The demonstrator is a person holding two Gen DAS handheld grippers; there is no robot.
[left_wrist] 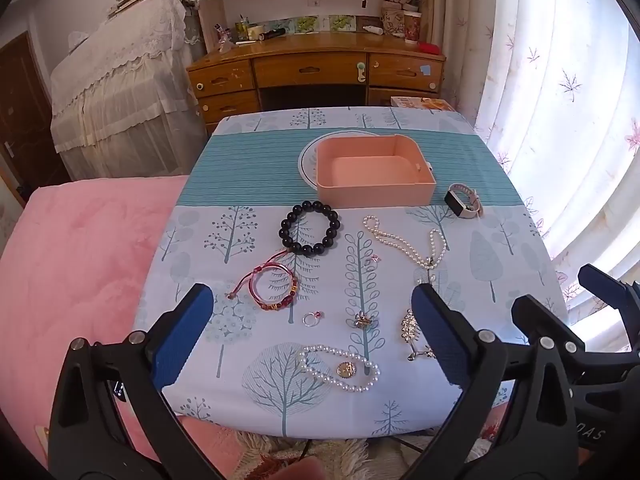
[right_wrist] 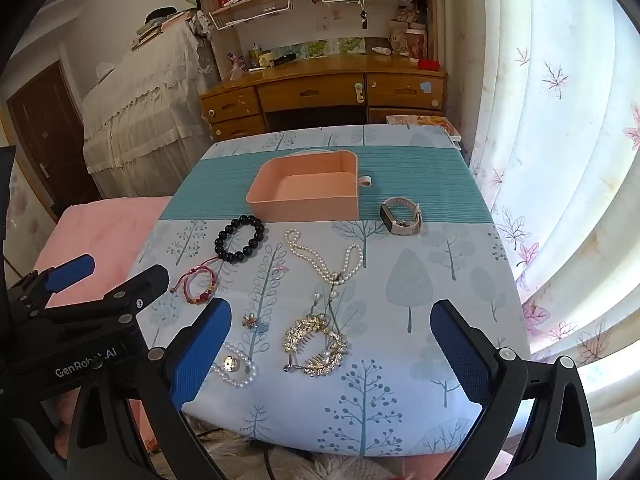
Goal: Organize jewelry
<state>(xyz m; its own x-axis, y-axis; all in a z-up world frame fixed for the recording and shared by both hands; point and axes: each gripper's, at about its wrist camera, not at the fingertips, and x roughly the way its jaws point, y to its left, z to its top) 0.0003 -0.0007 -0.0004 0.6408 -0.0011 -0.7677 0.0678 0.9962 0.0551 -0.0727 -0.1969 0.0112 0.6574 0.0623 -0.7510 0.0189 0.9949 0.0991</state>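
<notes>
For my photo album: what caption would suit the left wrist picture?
Open left gripper above jewelry spread on a tree-print tablecloth, empty pink box behind.

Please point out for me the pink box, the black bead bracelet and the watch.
pink box (left_wrist: 374,194): left wrist view, front wall.
black bead bracelet (left_wrist: 285,233): left wrist view, left beads.
watch (right_wrist: 387,216): right wrist view, dark face.

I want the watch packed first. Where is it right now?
The watch lies on the tablecloth just right of the pink box, at the far right of the jewelry; both views show it.
</notes>
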